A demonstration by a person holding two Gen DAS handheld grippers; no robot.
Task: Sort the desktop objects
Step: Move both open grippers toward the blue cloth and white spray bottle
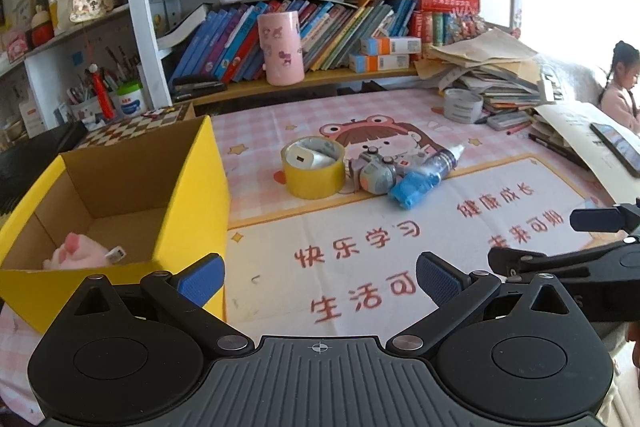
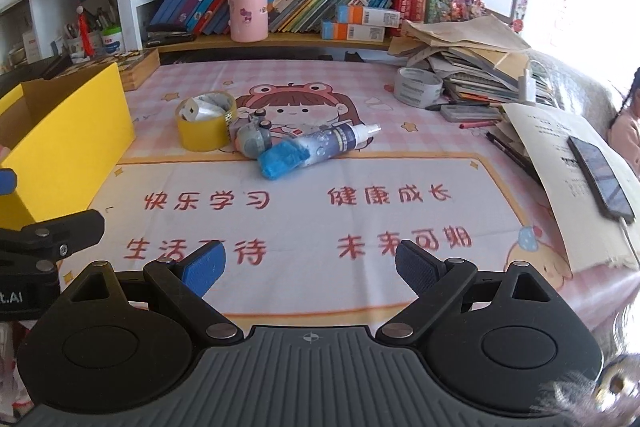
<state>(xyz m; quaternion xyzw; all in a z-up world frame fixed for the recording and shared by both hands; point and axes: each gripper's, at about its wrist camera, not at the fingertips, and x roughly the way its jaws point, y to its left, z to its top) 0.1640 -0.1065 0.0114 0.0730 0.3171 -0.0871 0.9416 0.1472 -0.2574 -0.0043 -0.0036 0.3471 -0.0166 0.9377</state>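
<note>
Left wrist: my left claw (image 1: 320, 279) gapes empty over the tabletop's (image 1: 500, 195) near edge; the yellow box (image 1: 192, 195) stands just left, the yellow tape roll (image 1: 314, 173) well ahead. Right wrist: my right claw (image 2: 310, 267) spread empty, blue spray bottle (image 2: 308, 149) ahead near mid-tabletop.

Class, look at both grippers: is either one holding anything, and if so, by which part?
Nothing is held. The left gripper and the right gripper both stand open over the mat, with nothing between their pads. The tape roll and bottle lie untouched.
</note>
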